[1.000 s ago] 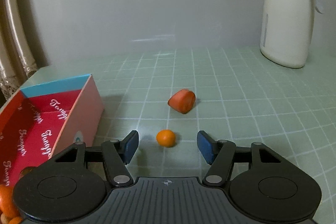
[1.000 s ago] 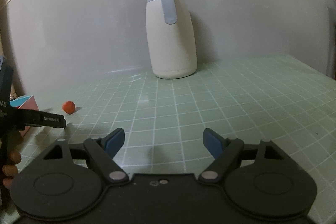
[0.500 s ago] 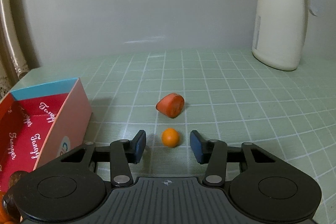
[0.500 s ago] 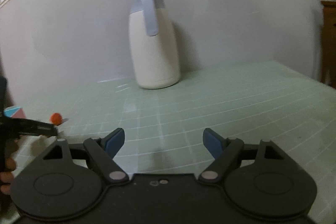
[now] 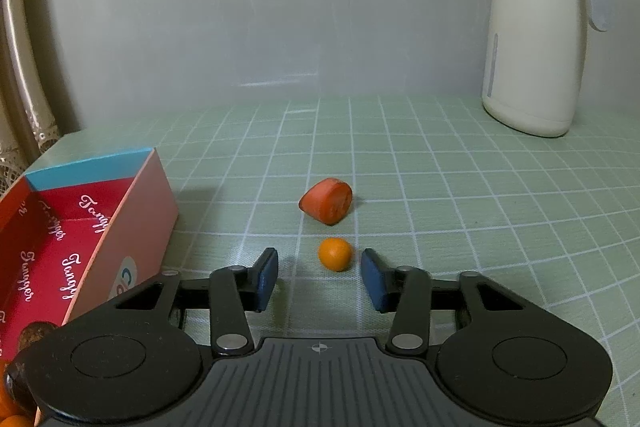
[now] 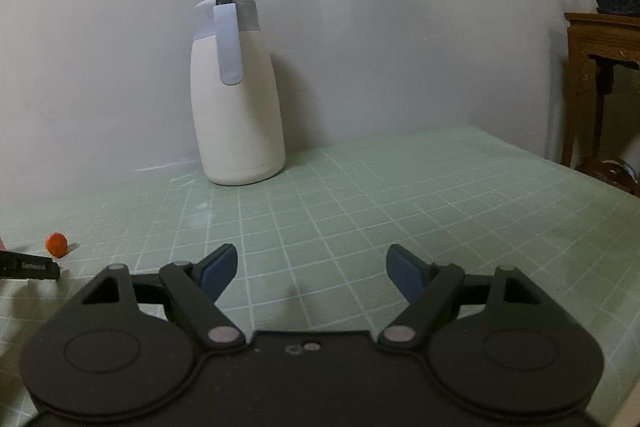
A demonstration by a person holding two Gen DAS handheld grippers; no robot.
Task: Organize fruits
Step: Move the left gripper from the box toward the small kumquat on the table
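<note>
Orange kumquat (image 5: pixel 335 254) between closing left gripper (image 5: pixel 319 273) jaws

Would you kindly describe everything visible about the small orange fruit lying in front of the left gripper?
The small orange fruit is round, smooth and evenly bright orange, like a kumquat or tiny mandarin. It rests on the green gridded mat, just nearer the camera than the cut red-orange piece and apart from it. It lies between the closing jaws of the left gripper, with gaps on both sides; nothing but the mat touches it.
</note>
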